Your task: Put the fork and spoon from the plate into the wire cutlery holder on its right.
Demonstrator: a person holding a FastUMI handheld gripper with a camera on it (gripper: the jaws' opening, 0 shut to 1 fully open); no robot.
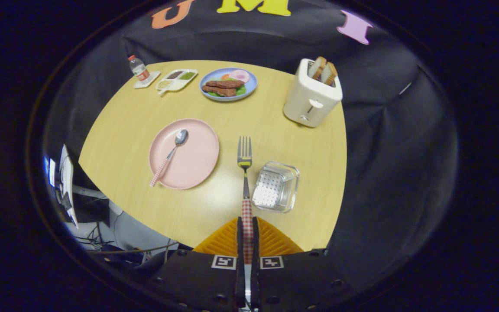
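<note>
I have the jaws (247, 229) clamped together on the red-and-white checked handle of the metal fork (244, 173), both fingers pressing its sides. The fork runs straight ahead from the fingers, tines pointing away, raised over the pale wooden tabletop (124, 130); whether the tines touch the wood I cannot tell.

Just to the right of the fork's stem sits the silver wire cutlery holder (275, 186), a square mesh basket. The fork is beside it, not in it.

To the left of the fork lies the round pink plate (197, 160). On it is the metal spoon (169, 157) with a matching checked handle, bowl toward the far side of the plate, handle end sticking out past the plate's near-left rim.

Beyond the holder, on the far right of the tabletop, stands a cream toaster (310, 97) with two bread slices (323, 69) up in its slots. Far centre is a blue plate (251, 84) carrying meat, greens and a pink slice. Left of that is a white divided dish (176, 80) with fillings, then a small plastic bottle (138, 69) on a white coaster.
</note>
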